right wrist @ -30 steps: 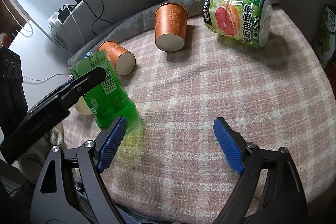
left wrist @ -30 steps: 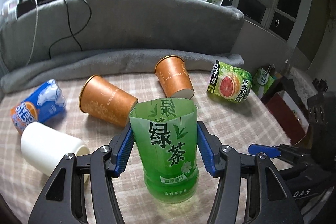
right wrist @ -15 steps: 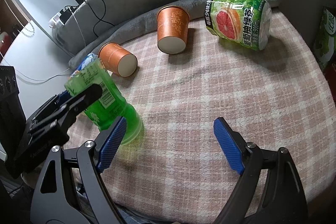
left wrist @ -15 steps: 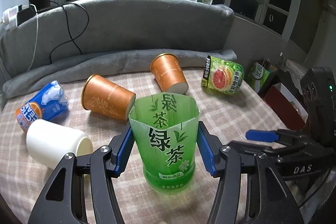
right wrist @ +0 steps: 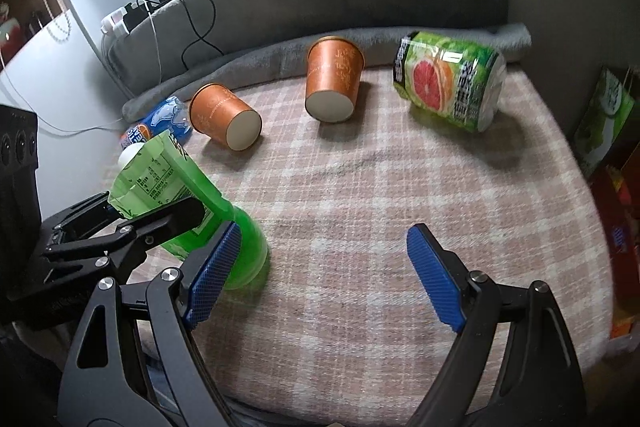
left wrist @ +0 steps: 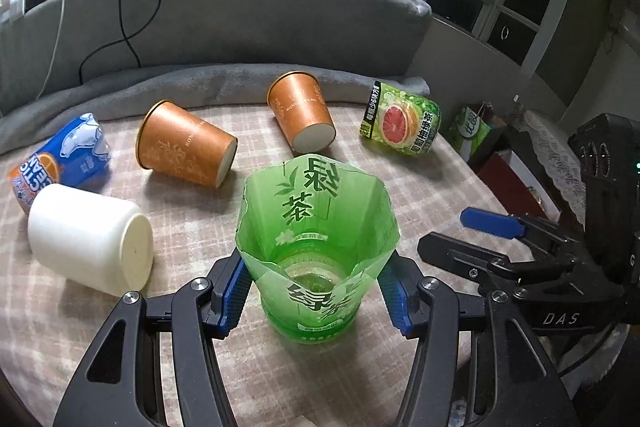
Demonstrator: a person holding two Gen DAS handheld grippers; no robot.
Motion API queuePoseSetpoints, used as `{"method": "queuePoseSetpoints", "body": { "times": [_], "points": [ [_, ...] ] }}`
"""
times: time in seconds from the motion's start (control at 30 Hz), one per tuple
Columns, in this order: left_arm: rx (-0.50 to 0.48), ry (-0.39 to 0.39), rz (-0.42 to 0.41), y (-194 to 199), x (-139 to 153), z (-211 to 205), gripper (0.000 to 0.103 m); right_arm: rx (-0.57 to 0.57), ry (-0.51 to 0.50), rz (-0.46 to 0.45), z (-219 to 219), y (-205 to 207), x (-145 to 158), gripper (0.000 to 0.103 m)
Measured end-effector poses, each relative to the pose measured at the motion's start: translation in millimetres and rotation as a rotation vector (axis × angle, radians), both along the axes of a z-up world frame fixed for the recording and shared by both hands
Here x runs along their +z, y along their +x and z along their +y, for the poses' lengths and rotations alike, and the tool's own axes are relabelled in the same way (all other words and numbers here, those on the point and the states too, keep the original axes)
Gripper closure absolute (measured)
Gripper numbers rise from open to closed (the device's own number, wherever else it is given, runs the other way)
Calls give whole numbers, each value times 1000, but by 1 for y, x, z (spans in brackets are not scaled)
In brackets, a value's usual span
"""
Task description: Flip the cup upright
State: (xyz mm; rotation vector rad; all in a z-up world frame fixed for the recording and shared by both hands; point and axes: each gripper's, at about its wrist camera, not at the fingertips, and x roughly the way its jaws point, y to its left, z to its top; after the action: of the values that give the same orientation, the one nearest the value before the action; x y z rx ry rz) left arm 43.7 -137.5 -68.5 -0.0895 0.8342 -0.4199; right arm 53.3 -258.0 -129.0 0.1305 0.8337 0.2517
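Observation:
A green cut-bottle cup (left wrist: pixel 316 259) with Chinese lettering stands upright on the checked tablecloth, open end up. My left gripper (left wrist: pixel 314 297) has its blue pads on both sides of the cup's lower body; whether they press it or stand just off it is unclear. In the right wrist view the same cup (right wrist: pixel 188 203) shows at the left, with the left gripper (right wrist: pixel 132 227) around it. My right gripper (right wrist: pixel 320 275) is open and empty above the cloth, to the right of the cup.
Several cups lie on their sides: two orange paper cups (left wrist: pixel 184 145) (left wrist: pixel 304 117), a white cup (left wrist: pixel 92 235), a blue polar-bear cup (left wrist: pixel 60 159) and a grapefruit-label cup (left wrist: pixel 404 125). A grey cushion (left wrist: pixel 224 23) rings the table's far side. The table edge (right wrist: pixel 600 211) drops at right.
The left gripper tipped to look down into the green cup, whose base now rests on the cloth. The right gripper stayed open, shifting slightly.

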Motion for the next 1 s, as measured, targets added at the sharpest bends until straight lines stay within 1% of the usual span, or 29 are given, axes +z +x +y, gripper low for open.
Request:
{"method": "queuePoseSetpoints", "body": {
  "times": [0.1, 0.17, 0.23, 0.3, 0.4, 0.6, 0.83, 1.0],
  "points": [
    [-5, 1, -5, -3, 1, 0, 45, -1, -35, -30, 4, -5, 4, 16],
    [-6, 3, -10, -4, 3, 0, 43, -1, -53, -47, 7, -8, 7, 16],
    [-5, 6, -14, -4, 3, 1, 39, -2, -58, -59, 8, -11, 9, 16],
    [-2, 0, -7, -4, 3, 4, 32, -6, -57, -64, 7, -14, 10, 16],
    [0, -2, -7, -5, 3, 7, 26, -14, -53, -67, 6, -16, 11, 16],
    [-16, 26, -24, -13, 4, 7, 24, -34, -42, -80, 0, -23, 15, 16],
    [-24, 32, -27, -22, 7, 10, 23, -52, -44, -102, -5, -31, 22, 16],
    [-32, 41, -49, -33, 13, 10, 22, -57, -43, -111, -6, -36, 25, 16]
  ]
}}
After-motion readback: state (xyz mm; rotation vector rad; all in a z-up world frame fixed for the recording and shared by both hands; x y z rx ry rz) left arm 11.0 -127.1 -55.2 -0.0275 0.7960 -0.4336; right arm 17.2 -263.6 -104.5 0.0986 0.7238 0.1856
